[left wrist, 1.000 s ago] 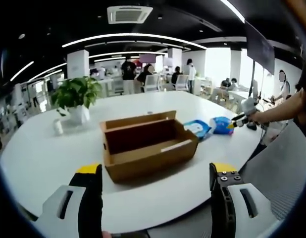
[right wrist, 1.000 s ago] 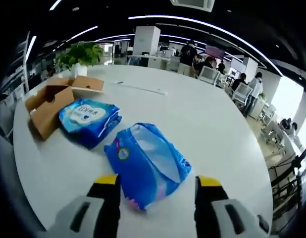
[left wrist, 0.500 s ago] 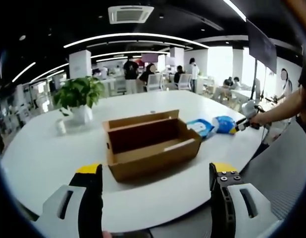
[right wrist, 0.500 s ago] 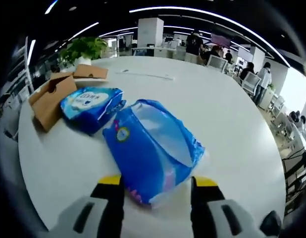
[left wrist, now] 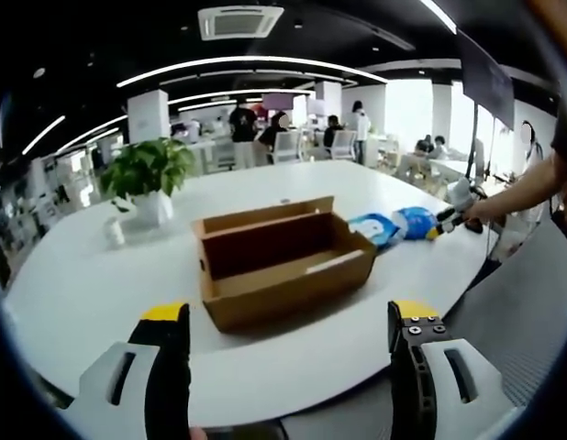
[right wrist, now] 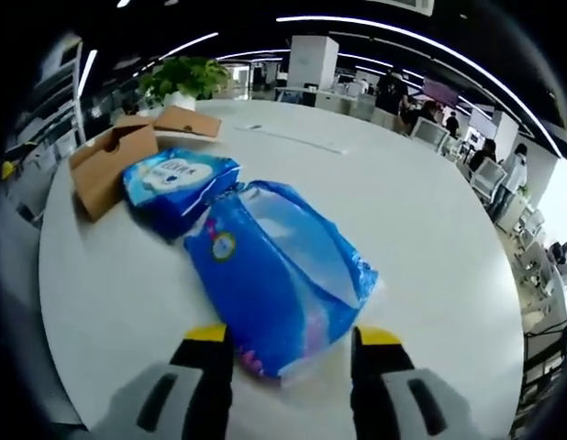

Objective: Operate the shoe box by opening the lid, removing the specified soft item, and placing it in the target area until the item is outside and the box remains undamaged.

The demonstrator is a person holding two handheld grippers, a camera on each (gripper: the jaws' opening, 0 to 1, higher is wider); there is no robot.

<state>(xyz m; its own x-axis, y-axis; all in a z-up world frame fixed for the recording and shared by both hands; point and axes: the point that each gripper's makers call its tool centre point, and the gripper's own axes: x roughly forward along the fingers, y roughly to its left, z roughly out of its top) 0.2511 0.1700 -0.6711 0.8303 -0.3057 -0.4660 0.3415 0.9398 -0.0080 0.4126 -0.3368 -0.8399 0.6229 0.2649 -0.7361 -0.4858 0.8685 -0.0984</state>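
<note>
Left gripper view, items we count: one cardboard shoe box point(left wrist: 283, 264), lid open, standing mid-bench; two blue soft packs just beyond its right end; one potted plant point(left wrist: 146, 179) and one small cup point(left wrist: 114, 233) to its left. Our left gripper point(left wrist: 281, 367) hangs short of the box, jaws wide apart, holding nothing. Right gripper view: one blue plastic pack point(right wrist: 282, 273) lying between the jaws of our right gripper point(right wrist: 285, 353), which stand spread at its near end; whether they touch it we cannot tell. One lighter blue tissue pack point(right wrist: 178, 186) lies touching it, beside the box. Surface: one large white rounded bench point(right wrist: 430, 238). Room: open office, ceiling light strips, people seated and standing behind.
</note>
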